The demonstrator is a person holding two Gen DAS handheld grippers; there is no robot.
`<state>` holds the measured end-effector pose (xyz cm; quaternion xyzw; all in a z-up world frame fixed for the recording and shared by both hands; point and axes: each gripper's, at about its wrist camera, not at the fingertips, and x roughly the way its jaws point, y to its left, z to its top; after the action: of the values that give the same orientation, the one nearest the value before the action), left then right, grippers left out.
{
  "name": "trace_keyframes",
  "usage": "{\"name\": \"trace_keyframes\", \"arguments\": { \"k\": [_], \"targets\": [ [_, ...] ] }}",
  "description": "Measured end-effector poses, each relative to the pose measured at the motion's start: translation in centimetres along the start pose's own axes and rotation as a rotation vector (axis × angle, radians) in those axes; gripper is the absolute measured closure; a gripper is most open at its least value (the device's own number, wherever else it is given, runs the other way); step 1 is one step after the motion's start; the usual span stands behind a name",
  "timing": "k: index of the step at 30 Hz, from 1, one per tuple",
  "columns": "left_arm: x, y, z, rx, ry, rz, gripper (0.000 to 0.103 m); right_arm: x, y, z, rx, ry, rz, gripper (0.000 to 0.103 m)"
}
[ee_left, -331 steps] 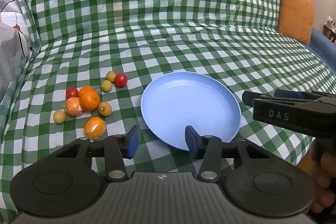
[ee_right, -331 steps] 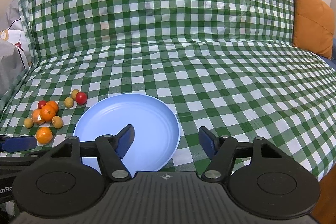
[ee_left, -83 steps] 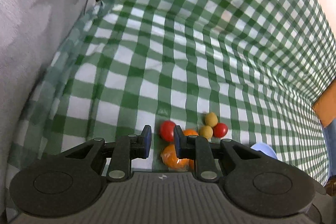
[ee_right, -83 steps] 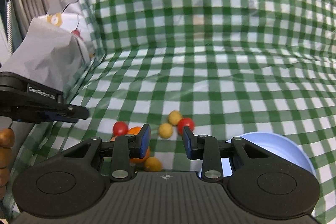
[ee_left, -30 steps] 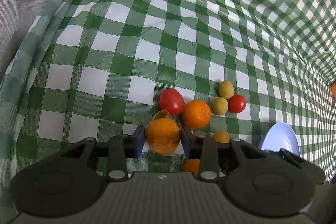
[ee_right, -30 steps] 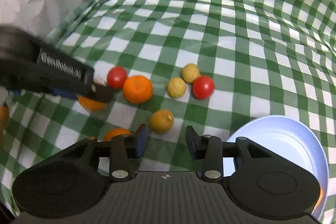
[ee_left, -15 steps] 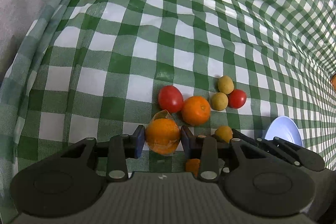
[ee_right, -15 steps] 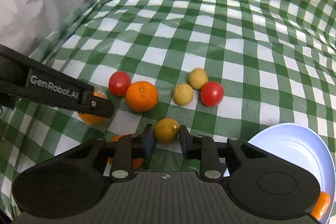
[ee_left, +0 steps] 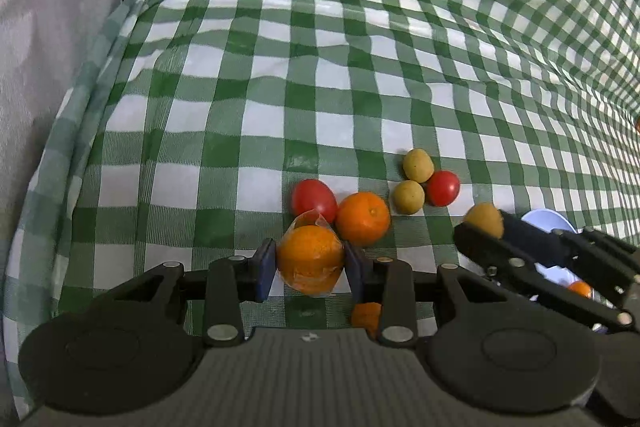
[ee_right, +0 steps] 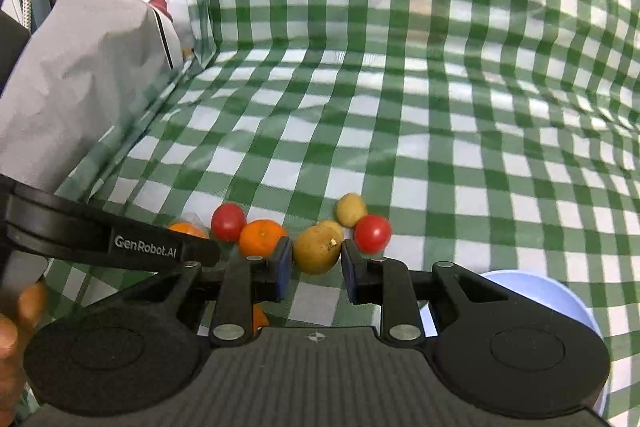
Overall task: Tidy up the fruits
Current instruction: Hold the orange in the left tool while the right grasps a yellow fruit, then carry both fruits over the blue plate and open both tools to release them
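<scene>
My left gripper point(ee_left: 310, 263) is shut on a plastic-wrapped orange point(ee_left: 310, 257), low over the green checked cloth. My right gripper point(ee_right: 316, 263) is shut on a small yellow-brown fruit point(ee_right: 318, 250) and holds it clear of the cloth. The left wrist view shows that fruit point(ee_left: 485, 219) in the right gripper point(ee_left: 480, 229), beside the blue plate point(ee_left: 546, 219). On the cloth lie a bare orange point(ee_left: 362, 218), two red tomatoes point(ee_left: 314, 201) point(ee_left: 442, 188) and two yellow-brown fruits point(ee_left: 418, 165) point(ee_left: 408, 197). Another orange point(ee_left: 366, 313) shows under the left gripper.
A grey cushion point(ee_right: 80, 87) and patterned bedding bound the cloth on the left. The blue plate point(ee_right: 560, 295) sits at the lower right, with an orange piece point(ee_left: 580, 289) in it. A person's hand point(ee_right: 16, 327) holds the left gripper point(ee_right: 120, 239).
My right gripper has shut on the yellow-brown fruit and raised it off the cloth. My left gripper has stayed shut on the wrapped orange and has tilted a little.
</scene>
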<state>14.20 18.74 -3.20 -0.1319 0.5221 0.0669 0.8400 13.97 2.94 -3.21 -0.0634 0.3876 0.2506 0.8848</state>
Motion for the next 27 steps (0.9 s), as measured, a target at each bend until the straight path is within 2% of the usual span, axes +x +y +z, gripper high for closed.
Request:
{"name": "trace_keyframes", "arguments": {
  "k": [14,27],
  "targets": [
    [-0.7,-3.6,-0.3,0.111,-0.039,0.014,0.063,-4.7,-3.4,-0.7,0.003,-0.061,-0.027,0.075],
    [-1.1,-8.1,-1.6,0.238,-0.095,0.002,0.063,-6.7,-7.9,-2.1,0.04,-0.077,-0.077,0.075]
  ]
}}
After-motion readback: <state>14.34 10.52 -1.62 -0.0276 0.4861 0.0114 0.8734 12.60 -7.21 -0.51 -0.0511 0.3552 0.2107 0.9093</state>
